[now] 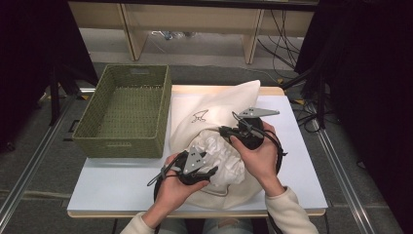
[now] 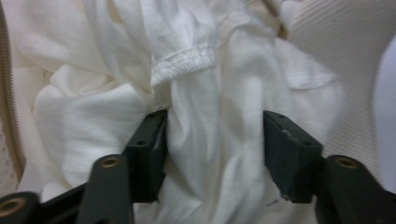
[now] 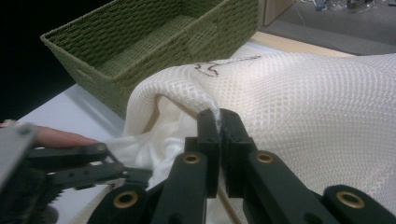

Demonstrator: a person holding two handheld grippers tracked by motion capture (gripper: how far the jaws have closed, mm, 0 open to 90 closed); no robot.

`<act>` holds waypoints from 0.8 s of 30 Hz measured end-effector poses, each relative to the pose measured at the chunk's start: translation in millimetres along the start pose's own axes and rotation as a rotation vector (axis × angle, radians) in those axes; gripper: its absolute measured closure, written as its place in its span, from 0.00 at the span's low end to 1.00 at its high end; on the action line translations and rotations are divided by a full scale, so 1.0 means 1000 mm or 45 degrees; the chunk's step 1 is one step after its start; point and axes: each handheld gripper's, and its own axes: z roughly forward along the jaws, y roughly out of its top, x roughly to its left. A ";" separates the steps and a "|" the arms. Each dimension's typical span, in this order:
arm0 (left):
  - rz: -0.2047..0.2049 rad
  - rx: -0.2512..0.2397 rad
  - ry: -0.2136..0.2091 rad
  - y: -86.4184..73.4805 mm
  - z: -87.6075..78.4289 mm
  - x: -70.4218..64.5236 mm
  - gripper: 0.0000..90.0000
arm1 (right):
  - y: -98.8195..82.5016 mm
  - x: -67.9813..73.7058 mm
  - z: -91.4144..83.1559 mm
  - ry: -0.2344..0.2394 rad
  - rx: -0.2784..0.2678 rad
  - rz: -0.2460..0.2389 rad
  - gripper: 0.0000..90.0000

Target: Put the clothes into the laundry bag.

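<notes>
Cream mesh laundry bag (image 1: 221, 109), mouth open, lying on the table; crumpled white cotton garment (image 1: 221, 156) bunched inside its opening.

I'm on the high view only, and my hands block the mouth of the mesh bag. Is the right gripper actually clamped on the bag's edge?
Observer: Yes. In the right gripper view the right gripper has its jaws shut on the rim of the mesh bag, lifting it so the mouth gapes.
Operator: And the left one, has it got the white cloth?
Observer: The left gripper has a fold of the white garment between its jaws; they stand partly open, so I cannot call it a firm grip.
Operator: Which part of the garment is that?
Observer: A stitched hem lies just beyond the jaws, not between them.
</notes>
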 end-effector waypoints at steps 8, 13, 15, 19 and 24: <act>-0.014 0.008 0.038 0.003 0.021 0.004 0.71 | -0.001 0.002 0.001 0.010 0.018 0.033 0.98; -0.049 0.009 0.053 0.004 0.033 0.007 0.83 | -0.002 0.003 0.004 0.006 0.017 0.009 0.98; -0.023 0.023 0.067 0.006 0.035 0.010 0.87 | -0.001 0.004 0.004 0.018 0.013 0.017 0.98; -0.050 -0.018 0.116 0.013 0.042 0.017 0.89 | 0.002 0.009 -0.003 0.034 -0.012 0.007 0.99; -0.012 -0.043 0.212 0.022 0.052 0.028 0.88 | 0.004 0.011 -0.008 0.036 -0.053 -0.008 0.98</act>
